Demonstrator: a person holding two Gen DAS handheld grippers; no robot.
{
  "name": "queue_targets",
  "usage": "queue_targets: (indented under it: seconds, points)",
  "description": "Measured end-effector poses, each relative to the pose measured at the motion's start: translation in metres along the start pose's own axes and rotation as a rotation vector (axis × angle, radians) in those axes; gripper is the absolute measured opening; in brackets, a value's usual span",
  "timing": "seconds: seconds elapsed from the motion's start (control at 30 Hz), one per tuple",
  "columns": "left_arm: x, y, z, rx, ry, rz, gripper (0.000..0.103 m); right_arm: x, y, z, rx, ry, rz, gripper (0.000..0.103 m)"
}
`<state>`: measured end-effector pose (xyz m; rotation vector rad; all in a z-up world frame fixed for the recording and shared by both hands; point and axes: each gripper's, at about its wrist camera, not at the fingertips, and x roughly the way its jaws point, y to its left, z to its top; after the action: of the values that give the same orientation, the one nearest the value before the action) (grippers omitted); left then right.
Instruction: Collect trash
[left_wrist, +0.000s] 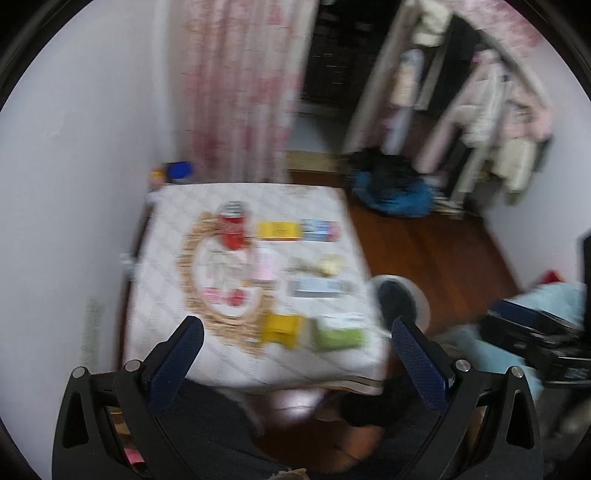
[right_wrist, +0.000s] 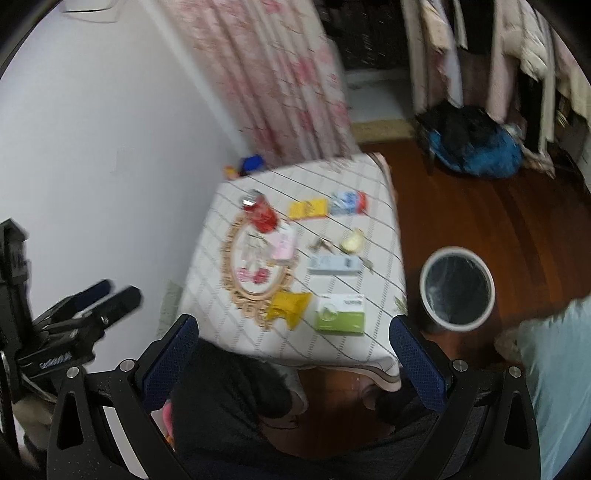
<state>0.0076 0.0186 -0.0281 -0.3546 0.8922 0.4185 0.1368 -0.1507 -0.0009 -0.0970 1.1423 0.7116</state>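
Basically both views are motion-blurred, left wrist worse; box labels unreadable. Left gripper (left_wrist: 295, 328) and right gripper (right_wrist: 293, 326) hover high over the table (right_wrist: 373, 350), jaws spread wide, holding nothing. Trash sits mid-frame on the cloth: can (right_wrist: 260, 212), yellow box (right_wrist: 308, 208), green box (right_wrist: 341, 314), yellow wrapper (right_wrist: 290, 304). Bin (right_wrist: 458, 288) stands on the floor right of the table, near edge partly hidden in the left view.

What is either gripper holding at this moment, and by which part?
Nothing is held. The left gripper and the right gripper both stand wide open above the table, with no item between their fingers; the trash lies untouched on the cloth.
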Motion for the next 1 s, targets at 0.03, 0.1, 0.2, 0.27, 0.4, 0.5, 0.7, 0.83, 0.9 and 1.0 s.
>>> queue_targets:
  seconds: [0.03,0.1,0.2,0.27,0.4,0.5,0.7,0.83,0.9,1.0]
  points:
    - [0.011,0.004,-0.002,-0.003,-0.001,0.052,0.103,0.015,-0.005,-0.002,0.019,0.015,-0.019,0.103]
    - [0.045,0.014,-0.010,-0.017,0.031,0.148,0.103,0.055,-0.020,-0.006,0.068,0.056,-0.063,0.103]
    - [0.094,0.033,-0.022,-0.033,0.105,0.226,0.103,0.121,-0.039,-0.013,0.119,0.131,-0.134,0.103]
    - [0.126,0.044,-0.034,-0.046,0.161,0.261,0.103,0.170,-0.051,-0.021,0.153,0.194,-0.162,0.103]
    - [0.177,0.063,-0.052,-0.066,0.256,0.319,0.103,0.241,-0.057,-0.027,0.160,0.266,-0.196,0.103]
    - [0.201,0.071,-0.060,-0.088,0.322,0.333,0.103,0.279,-0.055,-0.031,0.142,0.325,-0.218,0.103]
    - [0.232,0.066,-0.066,-0.086,0.388,0.314,0.103,0.319,-0.055,-0.040,0.121,0.412,-0.234,0.098]
    - [0.241,0.050,-0.058,-0.068,0.413,0.246,0.103,0.311,-0.075,-0.045,0.139,0.408,-0.264,0.092]
    - [0.247,0.041,-0.055,-0.064,0.419,0.198,0.103,0.303,-0.093,-0.047,0.179,0.409,-0.266,0.092]
    - [0.262,0.025,-0.050,-0.062,0.447,0.117,0.103,0.298,-0.111,-0.048,0.208,0.407,-0.274,0.092]
